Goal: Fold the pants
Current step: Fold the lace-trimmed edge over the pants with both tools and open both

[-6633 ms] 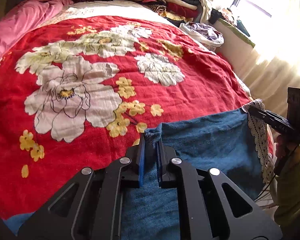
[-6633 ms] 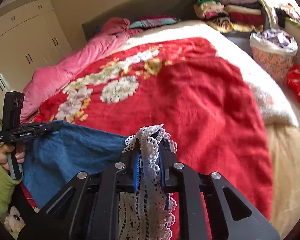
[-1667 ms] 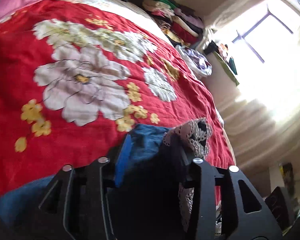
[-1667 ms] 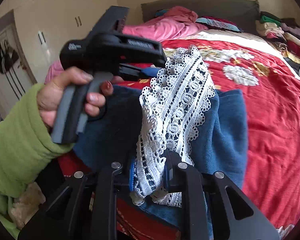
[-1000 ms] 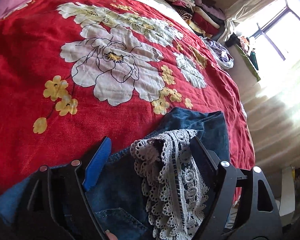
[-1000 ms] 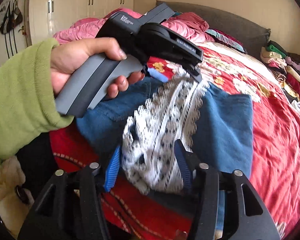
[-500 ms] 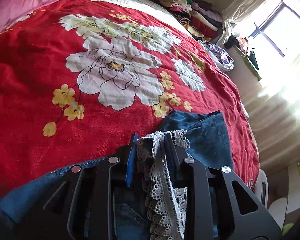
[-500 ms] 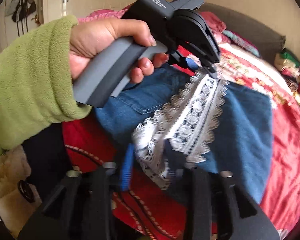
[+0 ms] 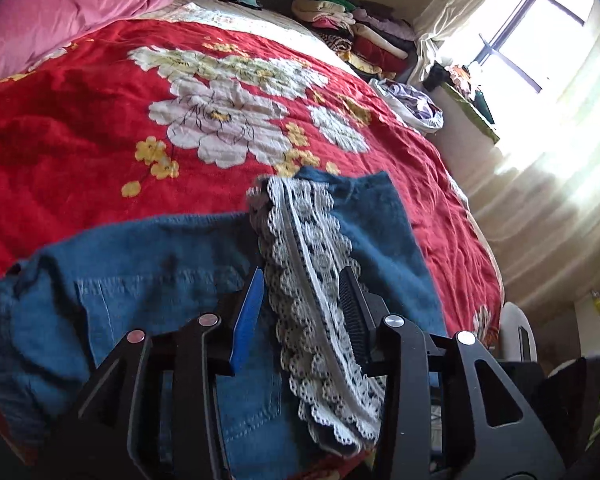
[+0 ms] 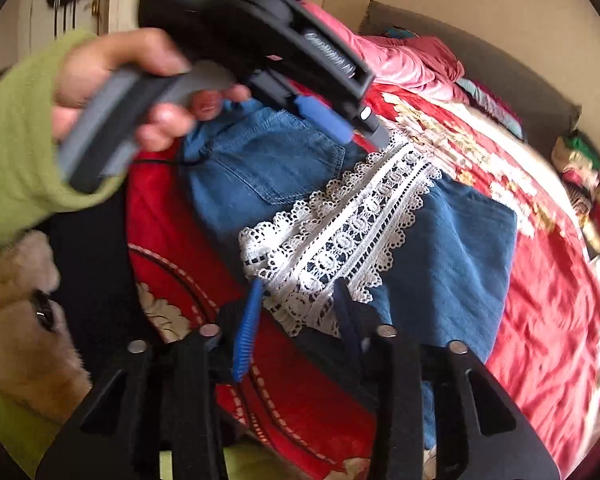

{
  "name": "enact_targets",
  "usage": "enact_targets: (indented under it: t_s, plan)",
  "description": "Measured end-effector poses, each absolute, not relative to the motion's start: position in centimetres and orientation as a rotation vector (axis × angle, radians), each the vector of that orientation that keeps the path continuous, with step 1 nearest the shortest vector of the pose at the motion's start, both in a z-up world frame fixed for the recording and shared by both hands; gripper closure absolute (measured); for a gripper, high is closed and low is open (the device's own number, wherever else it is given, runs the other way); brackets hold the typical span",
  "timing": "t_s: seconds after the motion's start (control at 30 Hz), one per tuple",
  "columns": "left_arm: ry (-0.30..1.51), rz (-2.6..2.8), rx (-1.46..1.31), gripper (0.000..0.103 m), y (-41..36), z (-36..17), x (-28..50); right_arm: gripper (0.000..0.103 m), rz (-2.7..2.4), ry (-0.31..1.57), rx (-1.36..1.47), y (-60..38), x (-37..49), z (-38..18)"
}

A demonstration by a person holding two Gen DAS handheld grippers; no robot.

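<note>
Blue denim pants (image 9: 148, 280) lie folded on the red flowered bedspread (image 9: 80, 136), with the white lace hem (image 9: 316, 288) laid over the back-pocket end. My left gripper (image 9: 302, 280) is open, its fingers either side of the lace strip, not clamping it. In the right wrist view the pants (image 10: 452, 264) and lace hem (image 10: 352, 224) lie ahead. My right gripper (image 10: 298, 284) is open just short of the lace. The left gripper (image 10: 360, 132) is also seen there, held in a hand with a green sleeve.
A pink duvet (image 9: 72, 8) lies at the head of the bed. A stack of folded clothes (image 9: 352, 28) and a laundry basket (image 9: 416, 108) stand by the window. A plush toy (image 10: 16, 304) is at the bed's near edge.
My left gripper has opened and let go of the lace hem, which now lies flat on the pants. The right gripper has pulled back from the lace.
</note>
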State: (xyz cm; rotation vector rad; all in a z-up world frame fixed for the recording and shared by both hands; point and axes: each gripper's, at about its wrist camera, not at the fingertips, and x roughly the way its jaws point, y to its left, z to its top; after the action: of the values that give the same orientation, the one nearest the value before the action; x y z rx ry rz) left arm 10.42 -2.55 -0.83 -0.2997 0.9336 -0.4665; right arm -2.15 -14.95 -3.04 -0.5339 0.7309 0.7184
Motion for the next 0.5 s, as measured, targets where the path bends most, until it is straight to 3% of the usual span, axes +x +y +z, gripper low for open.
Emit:
enact_targets:
  t_s: [0.03,0.07,0.33,0.5]
  plan:
    - [0.949,-0.458,-0.305,0.072,-2.5,-1.4,10.2,0.081,0.716,0.75,-0.53,-14.8,-1.9,-3.4]
    - [0.962,-0.457,-0.31,0.072,-2.5,-2.0,10.1,0.096,0.727,0.774,-0.516,-14.6,-1.6,-3.8]
    - [0.922,-0.41,-0.4,0.071,-0.5,-2.0,10.5,0.096,0.815,0.789,-0.348,-14.3,-0.9,-2.0]
    - [0.916,-0.399,-0.37,0.067,-0.9,-1.5,10.5,0.091,0.809,0.859,-0.37,-12.5,-0.8,-4.5]
